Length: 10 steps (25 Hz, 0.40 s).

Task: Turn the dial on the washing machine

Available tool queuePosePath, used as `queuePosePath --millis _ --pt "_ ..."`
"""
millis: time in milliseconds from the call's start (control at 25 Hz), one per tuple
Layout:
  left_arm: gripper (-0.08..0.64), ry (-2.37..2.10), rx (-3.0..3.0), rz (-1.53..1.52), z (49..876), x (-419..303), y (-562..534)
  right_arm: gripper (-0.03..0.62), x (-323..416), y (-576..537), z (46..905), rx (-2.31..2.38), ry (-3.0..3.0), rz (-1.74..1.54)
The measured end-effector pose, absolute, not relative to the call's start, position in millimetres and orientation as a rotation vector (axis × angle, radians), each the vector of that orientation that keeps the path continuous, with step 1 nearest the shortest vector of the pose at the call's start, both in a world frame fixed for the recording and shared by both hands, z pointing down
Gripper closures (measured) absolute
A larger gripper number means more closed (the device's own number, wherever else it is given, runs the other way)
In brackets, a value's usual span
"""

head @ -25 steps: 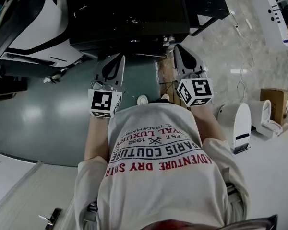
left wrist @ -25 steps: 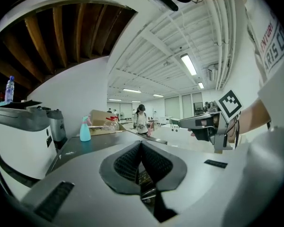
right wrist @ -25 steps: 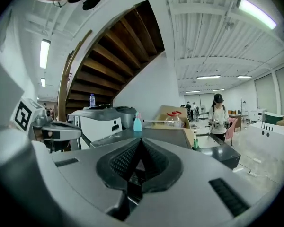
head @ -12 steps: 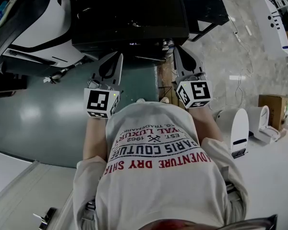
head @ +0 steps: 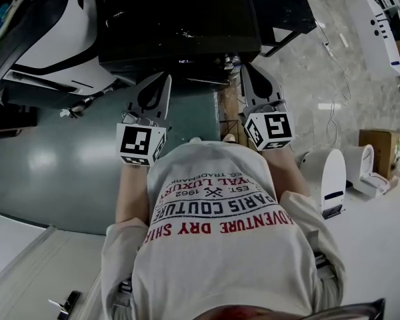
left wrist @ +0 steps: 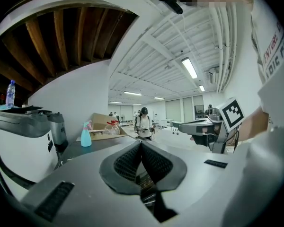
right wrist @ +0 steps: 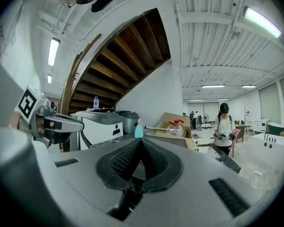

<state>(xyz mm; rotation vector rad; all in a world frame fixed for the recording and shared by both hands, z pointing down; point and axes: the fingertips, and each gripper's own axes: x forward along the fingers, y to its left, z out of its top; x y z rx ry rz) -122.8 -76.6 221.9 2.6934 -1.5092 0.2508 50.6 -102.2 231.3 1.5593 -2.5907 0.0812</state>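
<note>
A black boxy appliance [head: 180,25] stands right in front of me in the head view; no dial shows in any view. My left gripper [head: 167,77] is shut, with nothing between its fingers, and its tips are at the appliance's near edge. My right gripper [head: 245,67] is also shut and empty, level with the left and pointing the same way. In the left gripper view the left gripper's [left wrist: 141,143] pads meet, and in the right gripper view the right gripper's [right wrist: 141,141] pads meet too. Both look over the appliance's dark top.
A white and black machine [head: 53,32] stands to the left. On a dark surface ahead are a blue spray bottle [right wrist: 139,128] and a cardboard box [right wrist: 173,124]. A person [right wrist: 223,129] stands farther back. White fixtures [head: 333,172] and a box [head: 380,145] sit on the floor to the right.
The head view has shifted slightly, so the black appliance sits a little lower in frame. Both grippers stay shut in nearly the same place.
</note>
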Motion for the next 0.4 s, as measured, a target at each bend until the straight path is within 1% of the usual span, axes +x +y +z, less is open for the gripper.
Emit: queuePosePath --millis 400 --pt "0.543 -1.513 2.691 0.237 219.8 -127.0 -77.6 0.565 44.2 -100.5 233.6 1.554 -2.587 0.086"
